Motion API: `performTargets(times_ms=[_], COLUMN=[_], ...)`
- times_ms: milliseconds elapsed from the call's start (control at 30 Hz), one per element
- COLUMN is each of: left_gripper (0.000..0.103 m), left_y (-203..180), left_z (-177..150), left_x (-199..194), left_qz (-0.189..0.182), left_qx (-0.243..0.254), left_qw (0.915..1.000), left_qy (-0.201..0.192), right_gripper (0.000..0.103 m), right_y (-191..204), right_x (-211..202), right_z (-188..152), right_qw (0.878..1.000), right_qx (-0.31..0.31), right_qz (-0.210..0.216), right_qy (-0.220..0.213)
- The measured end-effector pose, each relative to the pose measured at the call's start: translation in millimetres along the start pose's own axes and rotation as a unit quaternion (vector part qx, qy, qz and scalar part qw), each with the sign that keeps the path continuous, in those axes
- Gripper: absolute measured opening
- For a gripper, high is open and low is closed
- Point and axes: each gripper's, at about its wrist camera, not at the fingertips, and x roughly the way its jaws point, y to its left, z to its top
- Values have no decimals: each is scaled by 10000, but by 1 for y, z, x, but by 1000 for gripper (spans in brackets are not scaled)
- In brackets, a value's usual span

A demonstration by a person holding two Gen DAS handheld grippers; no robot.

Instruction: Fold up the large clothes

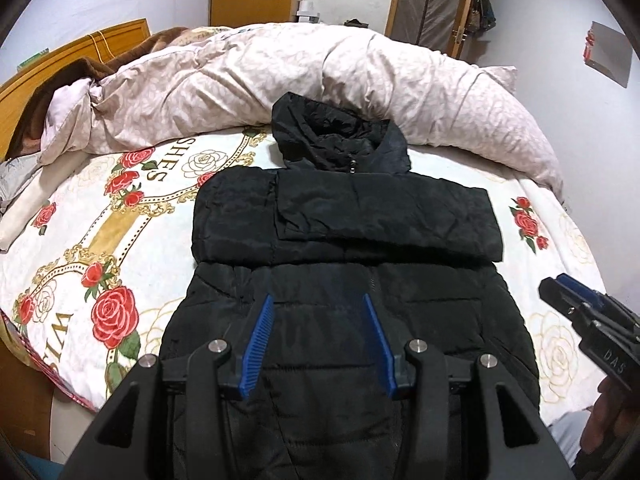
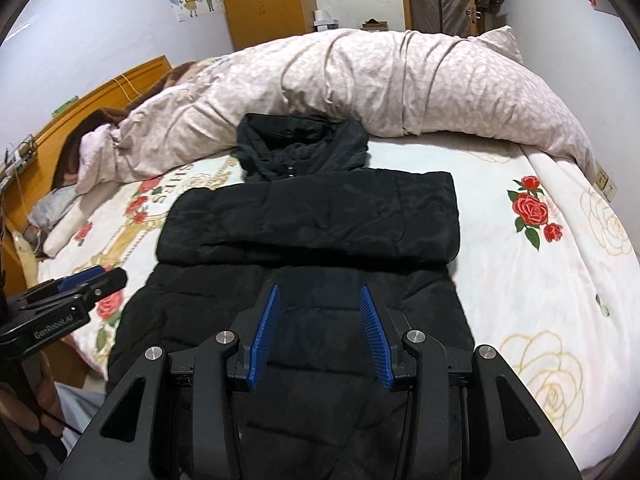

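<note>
A black hooded puffer jacket lies flat on the bed, hood at the far end, both sleeves folded across the chest. It also shows in the right wrist view. My left gripper is open and empty, hovering above the jacket's lower body. My right gripper is open and empty above the same part. The right gripper shows at the right edge of the left wrist view; the left gripper shows at the left edge of the right wrist view.
The bed has a white sheet with red roses. A bunched pale duvet lies along the far side, touching the hood. A wooden headboard is at the left. A wardrobe and a door stand behind.
</note>
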Motion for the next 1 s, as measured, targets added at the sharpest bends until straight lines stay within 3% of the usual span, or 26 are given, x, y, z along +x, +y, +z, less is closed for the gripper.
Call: performTargets(times_ms=[233,467,733,1000], left_gripper=[49,52,54,57], left_y=[-10,-13,-6,4], left_z=[-3,3,14,33], left_x=[-22,-27,-15,19], left_qz=[-71,-48,-29,-47], left_qx=[80,83,68,62], left_qw=[9999,9999,9999,9999], left_qy=[-58,-121,-69,85], right_gripper=[43,50,51,51], right_y=[15,19,27,21], right_x=[-16,-17,-4,36], right_z=[-3,6,17,43], right_qw=[9999,9997,9996,9997], right_qx=[-62,-82,-178,-175], right_qz=[87,121,137,150], right_qy=[-107,-175,-173,-17])
